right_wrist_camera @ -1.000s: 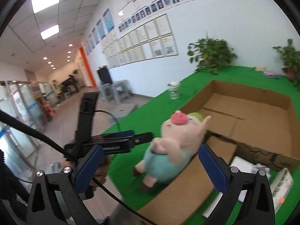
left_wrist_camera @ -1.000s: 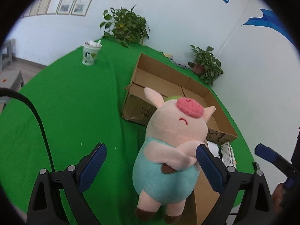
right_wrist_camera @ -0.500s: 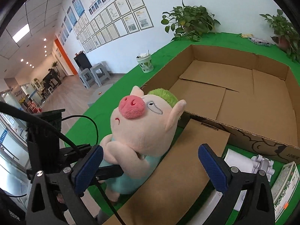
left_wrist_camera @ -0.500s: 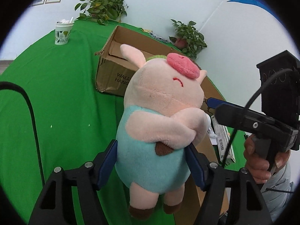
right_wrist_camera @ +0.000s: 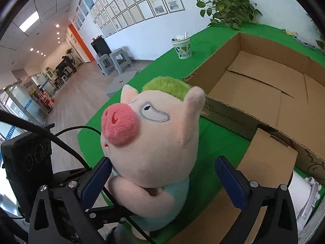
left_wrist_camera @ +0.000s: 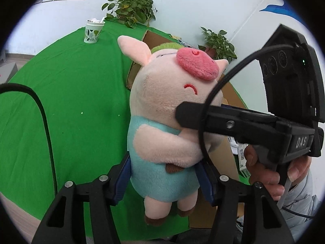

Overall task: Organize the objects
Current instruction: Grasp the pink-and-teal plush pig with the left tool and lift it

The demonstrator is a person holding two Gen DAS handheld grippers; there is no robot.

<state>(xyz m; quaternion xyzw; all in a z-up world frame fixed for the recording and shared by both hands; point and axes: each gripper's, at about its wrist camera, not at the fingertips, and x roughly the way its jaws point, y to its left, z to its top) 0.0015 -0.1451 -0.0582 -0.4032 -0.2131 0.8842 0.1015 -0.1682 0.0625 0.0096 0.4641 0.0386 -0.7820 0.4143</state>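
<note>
A plush pig (left_wrist_camera: 168,111) with a pink snout, green hair and a light blue body is held upright above the green table (left_wrist_camera: 61,93). My left gripper (left_wrist_camera: 163,178) is shut on its blue belly. In the right wrist view the plush pig (right_wrist_camera: 154,142) fills the space between the open fingers of my right gripper (right_wrist_camera: 162,181); the left pad touches its head, the right pad stands apart. The right gripper's finger (left_wrist_camera: 223,120) lies against the pig's cheek in the left wrist view. An open empty cardboard box (right_wrist_camera: 264,87) lies behind the pig.
A patterned paper cup (left_wrist_camera: 93,30) stands at the table's far edge. Potted plants (left_wrist_camera: 130,6) sit along the back wall. A white roll (right_wrist_camera: 300,193) and a small carton (left_wrist_camera: 242,158) lie near the box's loose flap (right_wrist_camera: 264,162). The table's edge and the floor are to the left.
My left gripper closed on the pig's body and lifted it nearer the camera. My right gripper moved in around the pig's head from the right and narrowed.
</note>
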